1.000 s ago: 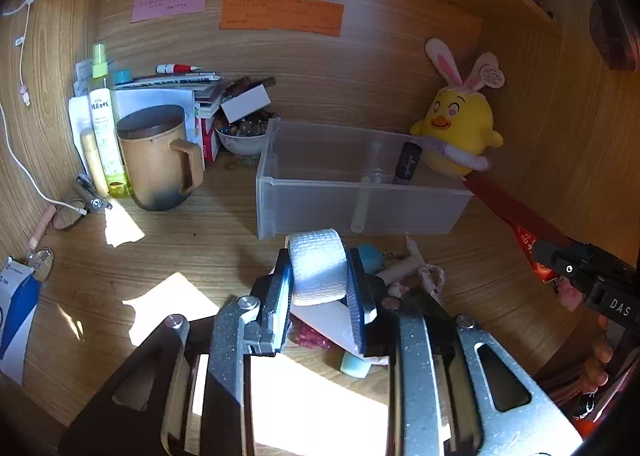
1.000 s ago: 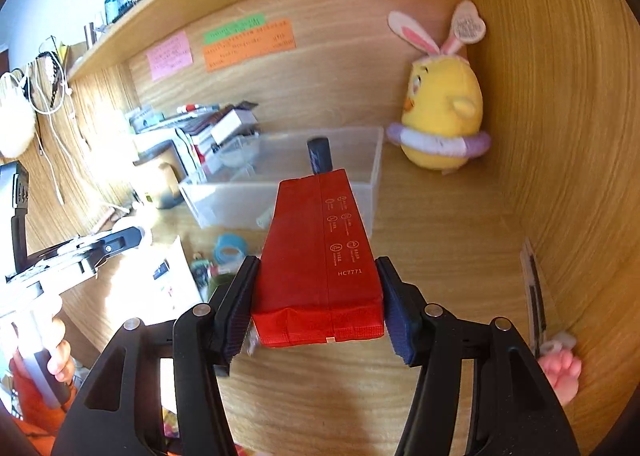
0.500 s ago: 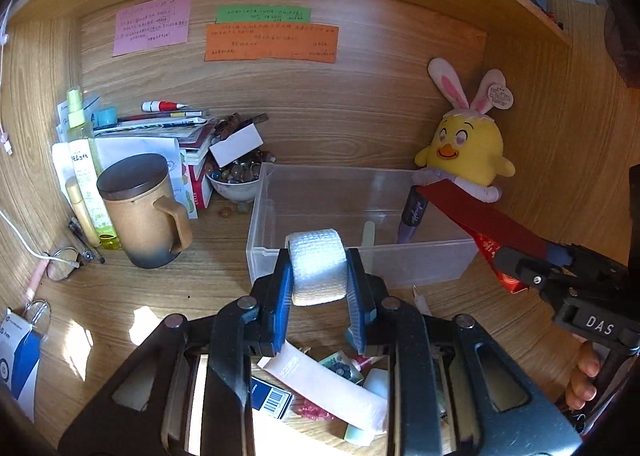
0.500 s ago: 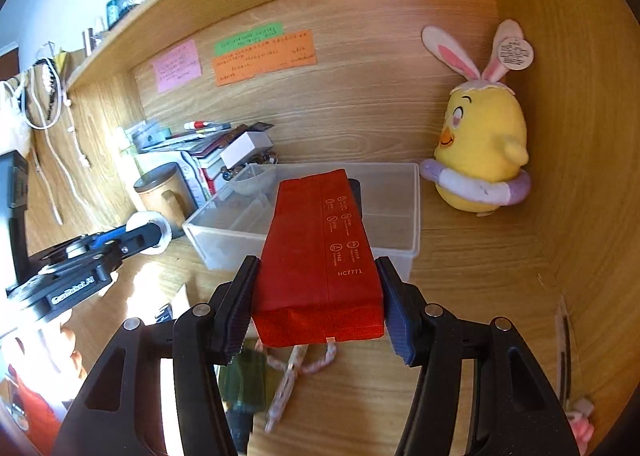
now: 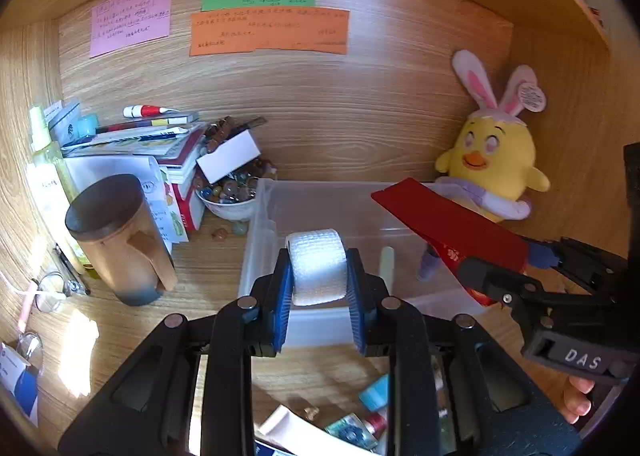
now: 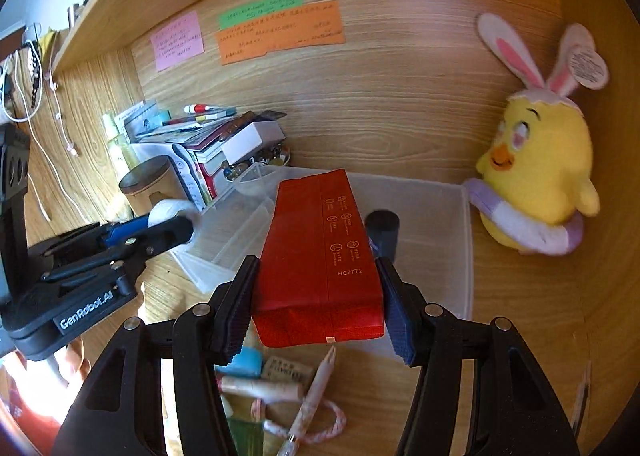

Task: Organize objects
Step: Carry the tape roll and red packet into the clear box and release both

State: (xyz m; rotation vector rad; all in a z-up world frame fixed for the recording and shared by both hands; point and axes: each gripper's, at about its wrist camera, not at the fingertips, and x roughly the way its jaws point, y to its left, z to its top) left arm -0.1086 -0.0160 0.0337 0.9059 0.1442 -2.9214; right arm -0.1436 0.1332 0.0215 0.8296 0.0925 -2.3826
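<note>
**Both grippers loaded, held over clear bin**

Left gripper: fingers pinching white bandage roll, blue pads tight on both flat sides. Roll sits above near-left wall of clear plastic bin. Right gripper: fingers clamped on red pouch, one pad on each long edge, pouch pointing away toward far wall, hanging over bin's near-right part. Seen from left wrist camera, pouch slants over bin's right side in front of yellow chick plush.

Inside bin: dark-capped tube leaning at right, pale stick lying on floor of bin. Left of bin on tabletop: lidded brown mug, bowl of marbles, stack of books and papers behind. Near side, below grippers: small loose items on tabletop, incl. pink pen, blue cap, rolled paper. Sticky notes on back wall: pink, green, orange.
</note>
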